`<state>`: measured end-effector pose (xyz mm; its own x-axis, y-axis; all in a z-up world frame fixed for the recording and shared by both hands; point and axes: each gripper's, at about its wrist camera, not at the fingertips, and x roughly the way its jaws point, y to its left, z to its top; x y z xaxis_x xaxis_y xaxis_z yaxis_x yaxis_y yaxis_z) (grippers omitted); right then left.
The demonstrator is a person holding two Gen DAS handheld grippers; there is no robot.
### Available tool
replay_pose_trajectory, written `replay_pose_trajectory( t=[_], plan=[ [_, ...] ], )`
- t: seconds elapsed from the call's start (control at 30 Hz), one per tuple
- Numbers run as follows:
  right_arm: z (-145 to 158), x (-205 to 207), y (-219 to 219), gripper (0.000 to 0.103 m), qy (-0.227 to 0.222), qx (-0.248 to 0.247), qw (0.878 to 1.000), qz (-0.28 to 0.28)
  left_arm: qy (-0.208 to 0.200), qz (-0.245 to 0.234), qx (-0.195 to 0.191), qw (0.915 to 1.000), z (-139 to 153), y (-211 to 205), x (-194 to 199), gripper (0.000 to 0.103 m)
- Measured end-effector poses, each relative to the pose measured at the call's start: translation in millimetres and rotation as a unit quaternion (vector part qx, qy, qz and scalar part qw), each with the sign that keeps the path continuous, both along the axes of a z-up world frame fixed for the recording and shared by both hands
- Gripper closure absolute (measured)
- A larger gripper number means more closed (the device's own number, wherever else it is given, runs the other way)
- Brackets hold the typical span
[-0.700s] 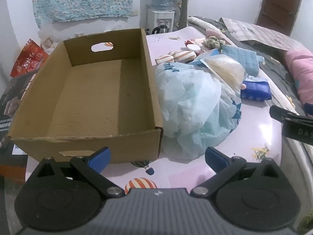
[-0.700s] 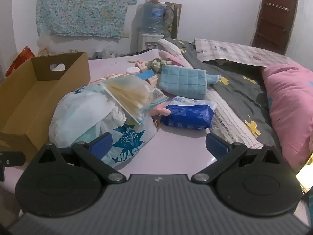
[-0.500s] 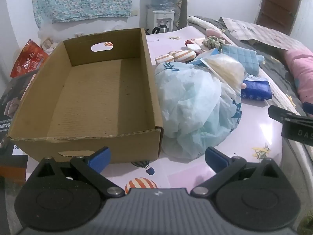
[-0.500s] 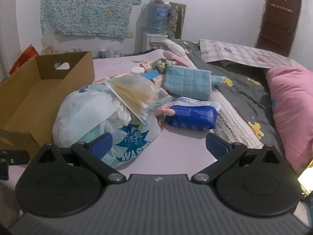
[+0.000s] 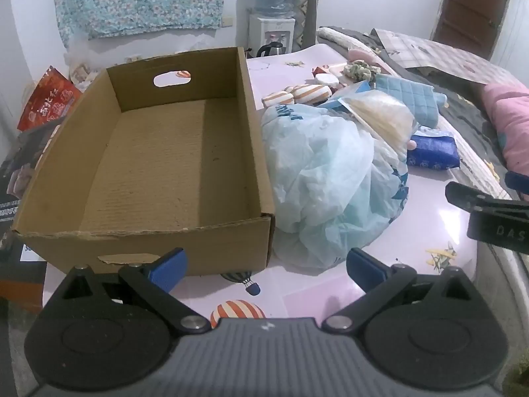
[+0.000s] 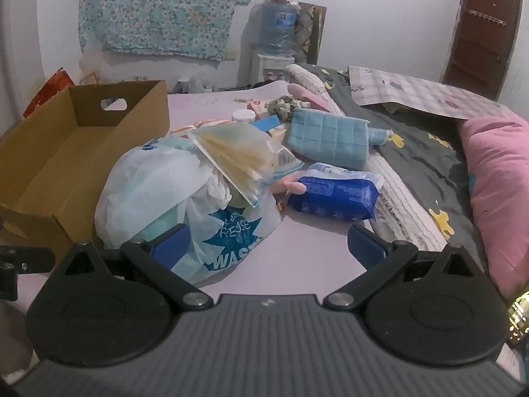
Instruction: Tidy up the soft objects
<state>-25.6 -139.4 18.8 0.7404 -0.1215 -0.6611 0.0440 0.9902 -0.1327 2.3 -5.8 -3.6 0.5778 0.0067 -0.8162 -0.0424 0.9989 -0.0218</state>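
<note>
While both tongs hang spread wide and empty, the left gripper faces an empty cardboard box, likely the bin for sorting. Just ahead of the right gripper slumps a pale plastic bag, with a blue tissue pack and blue quilted cloth beyond. All rest on a pink table; farther off, a water dispenser stands against the wall.

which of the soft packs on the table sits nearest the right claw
The big pale plastic bag with blue print, right ahead of the right claw. The blue tissue pack and blue quilted cloth lie farther back.
</note>
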Motion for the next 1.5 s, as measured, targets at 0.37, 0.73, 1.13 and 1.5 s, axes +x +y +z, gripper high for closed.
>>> replay_pose_trajectory(
  t=[0.37,0.73,1.13,1.5],
  plan=[
    [-1.5,2.3,1.8,0.001,0.004,-0.004,1.0,0.002,0.001,0.001,-0.003,1.0,1.9,4.9,-0.5,0.0],
    [-2.0,3.2,1.0,0.001,0.004,-0.004,1.0,0.002,0.003,0.002,-0.002,1.0,1.2,5.0,0.9,0.0],
    [-2.2,3.4,1.1,0.001,0.005,-0.004,1.0,0.001,0.003,0.001,-0.002,1.0,0.8,5.2,1.2,0.0],
    [-3.8,5.1,-1.3,0.001,0.006,-0.001,1.0,-0.002,0.004,0.002,-0.002,1.0,-1.8,5.9,2.1,0.0]
  ],
)
